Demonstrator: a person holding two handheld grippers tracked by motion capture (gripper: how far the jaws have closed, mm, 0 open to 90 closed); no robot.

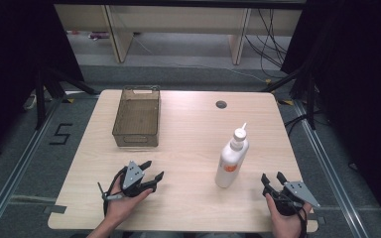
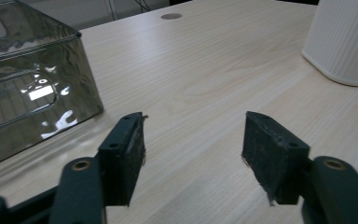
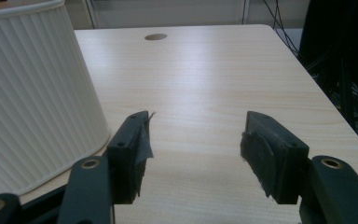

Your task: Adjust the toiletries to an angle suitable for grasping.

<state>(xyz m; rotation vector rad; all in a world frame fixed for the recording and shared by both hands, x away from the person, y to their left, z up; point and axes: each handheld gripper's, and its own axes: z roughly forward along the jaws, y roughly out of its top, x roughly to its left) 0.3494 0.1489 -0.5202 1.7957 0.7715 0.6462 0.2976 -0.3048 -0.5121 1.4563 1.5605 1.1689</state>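
Two claws rest low over the table (image 1: pixel 188 129), each in a hand, both with jaws spread wide and nothing between them. Just ahead and inward of the right claw (image 1: pixel 274 179) stands the white bottle (image 1: pixel 231 159), upright, close but not touching; its ribbed wall (image 3: pixel 32 93) sits beside that claw's left jaw. Ahead of the left claw (image 1: pixel 152 170) lies the smoky clear bin (image 1: pixel 137 117), its near corner (image 2: pixel 81 70) just beyond the jaws.
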